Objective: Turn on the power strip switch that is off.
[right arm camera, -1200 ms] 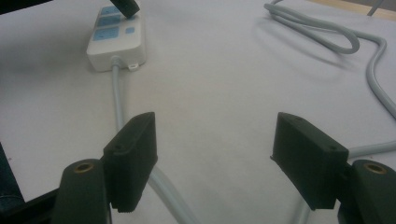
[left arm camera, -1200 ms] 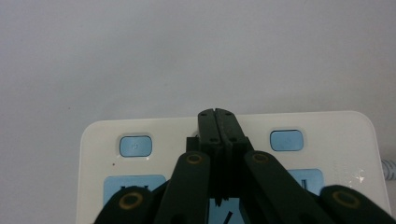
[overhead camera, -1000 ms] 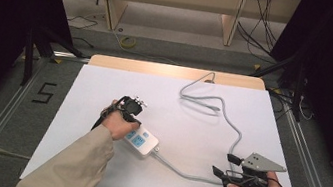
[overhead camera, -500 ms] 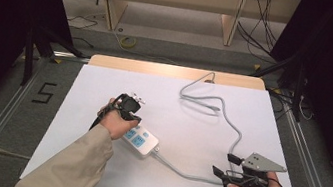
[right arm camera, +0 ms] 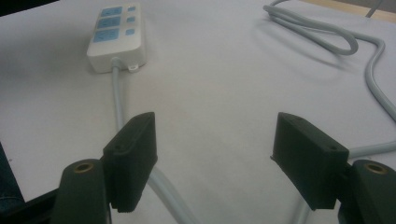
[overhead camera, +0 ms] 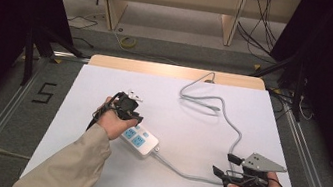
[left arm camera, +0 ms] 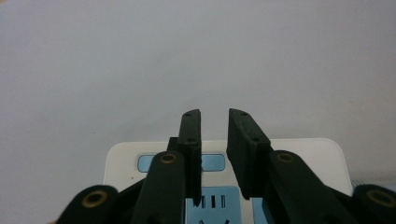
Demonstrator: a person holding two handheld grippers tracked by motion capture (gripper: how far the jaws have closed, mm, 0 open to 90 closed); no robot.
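On the white table (overhead camera: 92,163) from above, my left gripper (overhead camera: 128,103) hangs over the power strip's (overhead camera: 139,140) far end, and my right gripper (overhead camera: 231,167) waits by its cable (overhead camera: 230,124). Through the left gripper view, the jaws have just been parting, nothing clamped; any switch pressing looks finished. In the right gripper view, jaws gape wide astride the cable (right arm camera: 116,100), untouched.

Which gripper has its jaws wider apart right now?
The right gripper: wide gap over the grey cable. The left gripper, above the power strip, shows a narrow slit.
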